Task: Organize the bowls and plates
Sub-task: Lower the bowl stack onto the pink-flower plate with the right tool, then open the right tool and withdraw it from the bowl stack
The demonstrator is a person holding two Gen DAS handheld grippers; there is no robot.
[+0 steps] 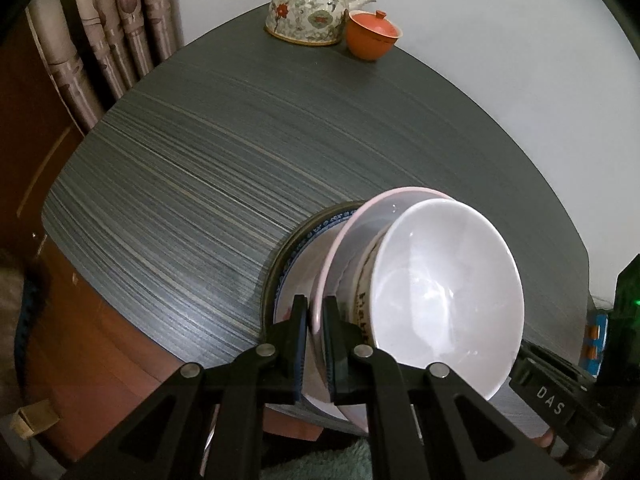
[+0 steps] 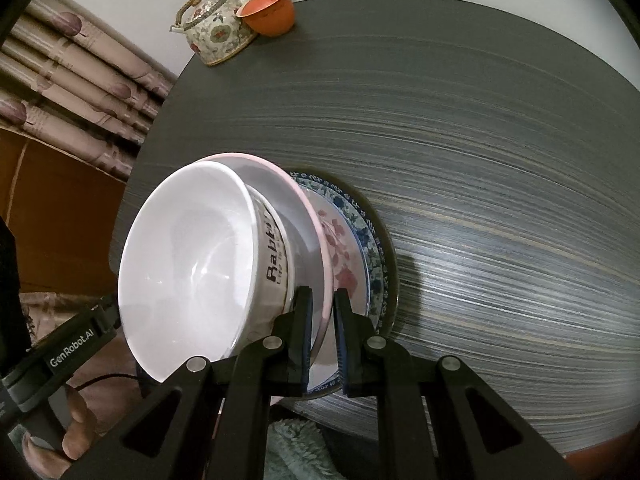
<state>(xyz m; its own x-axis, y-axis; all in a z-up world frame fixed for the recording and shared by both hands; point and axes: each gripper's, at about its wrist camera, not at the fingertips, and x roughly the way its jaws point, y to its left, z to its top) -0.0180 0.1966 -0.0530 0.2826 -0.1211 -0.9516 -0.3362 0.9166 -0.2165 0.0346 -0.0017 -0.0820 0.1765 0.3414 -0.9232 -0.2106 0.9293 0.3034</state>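
Note:
A stack of dishes stands at the near edge of the dark table (image 1: 224, 168). A white bowl (image 1: 444, 288) with black lettering sits in a pink-rimmed plate (image 1: 348, 236), over a floral plate and a blue-patterned plate (image 1: 304, 236). My left gripper (image 1: 316, 344) is shut on the pink plate's rim. In the right wrist view the white bowl (image 2: 188, 264) sits in the pink plate (image 2: 316, 236), above the floral plate (image 2: 344, 256) and blue plate (image 2: 372, 244). My right gripper (image 2: 322, 340) is shut on the pink plate's rim from the opposite side.
A floral teapot (image 1: 308, 8) and an orange lidded cup (image 1: 370, 34) stand at the table's far edge by the white wall. Curtains (image 1: 112, 32) hang at the left. A green towel (image 2: 296, 452) lies below the table edge.

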